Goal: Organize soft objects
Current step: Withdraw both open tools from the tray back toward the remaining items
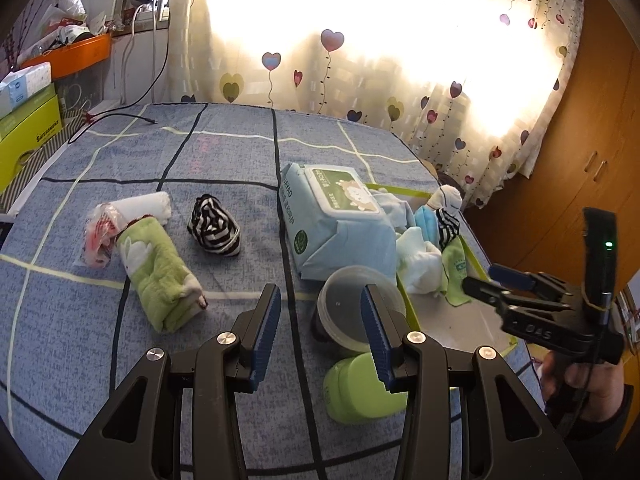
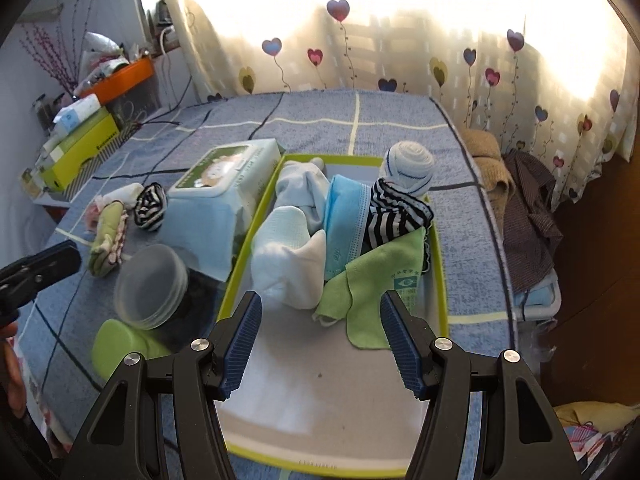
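A green-rimmed tray on the blue checked bed holds soft things: white socks, a blue mask, a striped sock, a rolled white sock and a green cloth. My right gripper is open and empty above the tray's bare near half. On the bed to the left lie a rolled green towel, a white cloth roll and a striped sock ball. My left gripper is open and empty, nearer than these.
A blue wet-wipes pack lies by the tray, with a lidded clear tub and a green container in front of it. Boxes and an orange bin stand at the left. A curtain hangs behind. Clothes lie off the right edge.
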`<state>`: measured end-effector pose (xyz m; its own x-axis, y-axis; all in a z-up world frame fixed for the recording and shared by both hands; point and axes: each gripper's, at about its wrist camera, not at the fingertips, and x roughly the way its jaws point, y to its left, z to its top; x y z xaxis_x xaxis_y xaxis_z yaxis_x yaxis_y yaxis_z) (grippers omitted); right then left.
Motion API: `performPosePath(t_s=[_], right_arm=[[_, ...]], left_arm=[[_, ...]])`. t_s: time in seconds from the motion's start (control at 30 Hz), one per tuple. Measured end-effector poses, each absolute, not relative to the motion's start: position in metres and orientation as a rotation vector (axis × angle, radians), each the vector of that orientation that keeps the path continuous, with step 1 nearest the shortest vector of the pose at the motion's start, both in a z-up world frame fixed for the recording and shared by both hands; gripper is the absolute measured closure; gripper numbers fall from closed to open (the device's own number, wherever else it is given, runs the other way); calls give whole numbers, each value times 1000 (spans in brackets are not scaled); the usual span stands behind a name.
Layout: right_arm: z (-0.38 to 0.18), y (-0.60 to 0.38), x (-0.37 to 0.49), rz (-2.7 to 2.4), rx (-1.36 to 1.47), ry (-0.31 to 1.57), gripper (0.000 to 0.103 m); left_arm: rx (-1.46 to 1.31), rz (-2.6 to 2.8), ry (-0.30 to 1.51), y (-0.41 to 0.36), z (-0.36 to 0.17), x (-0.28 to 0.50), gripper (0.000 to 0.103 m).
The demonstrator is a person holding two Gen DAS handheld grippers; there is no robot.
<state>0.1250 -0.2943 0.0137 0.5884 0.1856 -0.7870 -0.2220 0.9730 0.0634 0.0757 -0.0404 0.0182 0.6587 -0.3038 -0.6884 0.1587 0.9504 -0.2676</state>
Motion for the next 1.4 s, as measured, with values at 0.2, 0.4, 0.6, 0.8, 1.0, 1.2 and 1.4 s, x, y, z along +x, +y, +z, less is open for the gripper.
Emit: performPosePath(t_s=[0.2, 0.4, 0.6, 0.8, 1.0, 1.2, 1.4], right_arm=[[35, -292, 94, 253, -52, 852, 41], [46, -281, 74, 276, -65, 822, 41], [50, -264, 60, 315, -78, 803, 41], [54, -250, 55, 367, -95, 789, 41], [56, -232, 57, 422, -117, 781, 41], [61, -215, 60, 481, -130, 766, 41], [67, -202, 71, 500, -140, 756, 41]], left_arm=[[-170, -221, 794, -35, 18, 58, 60], [-151, -195, 745, -27, 22, 40, 60], [-138, -194, 723, -18, 25, 26, 60], [-144, -142, 722, -1, 24, 19, 60], [-156, -123, 728, 18, 19, 12, 60], [-181, -105, 727, 36, 14, 14, 60], [-207, -87, 733, 50, 8, 27, 60]])
